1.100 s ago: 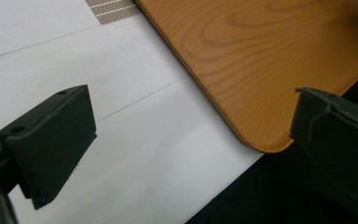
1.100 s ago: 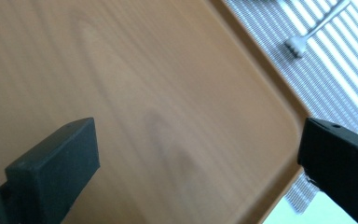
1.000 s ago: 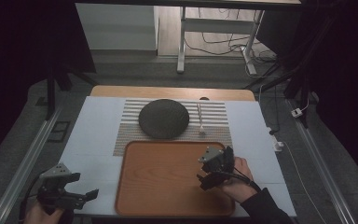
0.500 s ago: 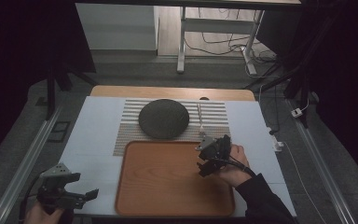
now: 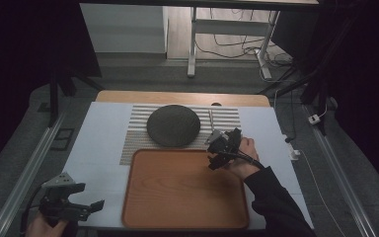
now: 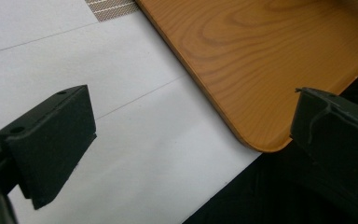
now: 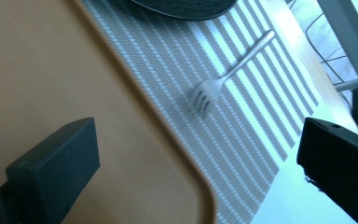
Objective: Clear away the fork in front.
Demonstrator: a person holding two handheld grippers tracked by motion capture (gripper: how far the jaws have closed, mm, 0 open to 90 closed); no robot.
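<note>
- Since the earlier frame, the right gripper has travelled from over the wooden tray up to its far right corner, closing on the fork; the left gripper has stayed at the near left table edge.
- Both grippers have jaws spread wide and hold nothing.
- Lying flat on the striped placemat, just right of the dark plate, the thin fork could skid or slip from a shallow pinch.
- White table cover; dim room, cables on the floor behind.
</note>
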